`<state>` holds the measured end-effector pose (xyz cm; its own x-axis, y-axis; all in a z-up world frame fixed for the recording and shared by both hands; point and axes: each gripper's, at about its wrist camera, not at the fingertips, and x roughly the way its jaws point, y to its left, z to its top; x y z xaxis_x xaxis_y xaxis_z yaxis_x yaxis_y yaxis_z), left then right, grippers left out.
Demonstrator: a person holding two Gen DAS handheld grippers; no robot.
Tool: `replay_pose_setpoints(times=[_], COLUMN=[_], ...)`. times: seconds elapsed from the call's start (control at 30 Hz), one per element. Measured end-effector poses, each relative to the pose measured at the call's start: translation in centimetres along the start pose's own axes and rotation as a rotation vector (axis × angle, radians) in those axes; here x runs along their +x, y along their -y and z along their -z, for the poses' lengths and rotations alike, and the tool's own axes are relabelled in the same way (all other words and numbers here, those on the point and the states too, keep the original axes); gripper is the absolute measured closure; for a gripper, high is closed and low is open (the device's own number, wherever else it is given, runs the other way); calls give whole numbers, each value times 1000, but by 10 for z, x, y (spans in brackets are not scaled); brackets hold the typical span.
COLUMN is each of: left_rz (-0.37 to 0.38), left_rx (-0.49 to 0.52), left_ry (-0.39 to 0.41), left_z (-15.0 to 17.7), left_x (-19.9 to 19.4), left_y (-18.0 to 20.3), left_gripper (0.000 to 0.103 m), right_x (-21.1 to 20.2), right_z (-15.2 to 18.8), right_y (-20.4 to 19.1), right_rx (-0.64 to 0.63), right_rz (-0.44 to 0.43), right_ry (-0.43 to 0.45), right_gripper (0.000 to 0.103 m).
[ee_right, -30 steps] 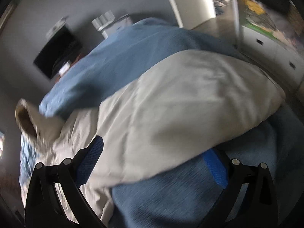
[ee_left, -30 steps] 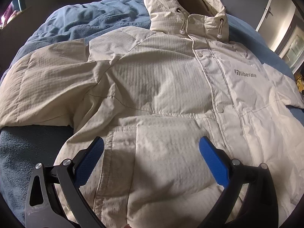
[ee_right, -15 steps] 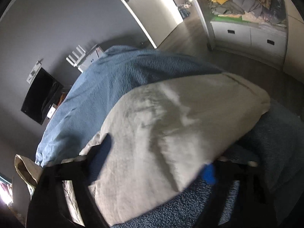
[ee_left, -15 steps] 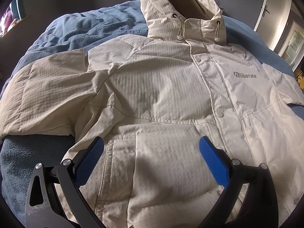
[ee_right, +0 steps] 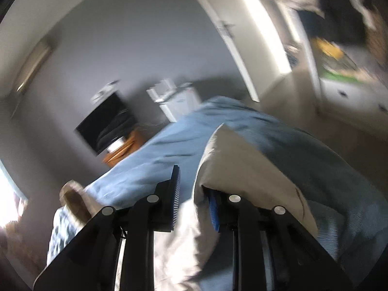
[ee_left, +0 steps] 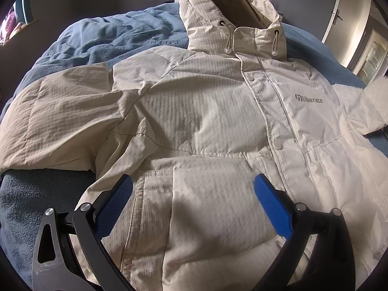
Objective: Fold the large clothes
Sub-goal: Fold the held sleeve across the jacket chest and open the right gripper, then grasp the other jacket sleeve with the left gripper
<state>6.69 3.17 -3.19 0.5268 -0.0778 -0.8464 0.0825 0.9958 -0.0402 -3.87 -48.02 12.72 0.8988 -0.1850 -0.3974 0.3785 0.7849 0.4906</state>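
Tongs first: the right tongs (ee_right: 194,201) are closing with a fold of the cream quilted hooded jacket's sleeve (ee_right: 242,169) between the blue pads. The left tongs (ee_left: 194,198) hang wide open, gripping nothing, above the jacket (ee_left: 206,121) near its hem pocket. The jacket lies front up on the blue fleece-covered bed (ee_left: 109,41), its long axis running away from the left tongs toward the hood (ee_left: 232,12). The right hand is nearer that sleeve, so folding it inward across the chest probably falls to it.
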Motion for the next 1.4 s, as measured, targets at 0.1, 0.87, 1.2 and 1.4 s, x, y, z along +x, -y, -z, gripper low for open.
replay_pose_setpoints(times=[0.1, 0.87, 1.2, 1.4], left_rz=[7, -4, 52, 105], left_rx=[-15, 1, -10, 34], left_ry=[-1, -22, -21, 48], left_z=[1, 7, 5, -17], left_x=[0, 7, -1, -31], left_y=[-3, -1, 0, 20], left_gripper=[7, 7, 7, 7], right_x=[-8, 98, 67, 51], right_z=[7, 292, 268, 211], right_y=[-65, -237, -216, -176], right_rx=[-109, -529, -578, -536], right_rz=[-103, -357, -290, -75], right_ry=[-17, -706, -720, -483], right_gripper=[84, 83, 15, 7])
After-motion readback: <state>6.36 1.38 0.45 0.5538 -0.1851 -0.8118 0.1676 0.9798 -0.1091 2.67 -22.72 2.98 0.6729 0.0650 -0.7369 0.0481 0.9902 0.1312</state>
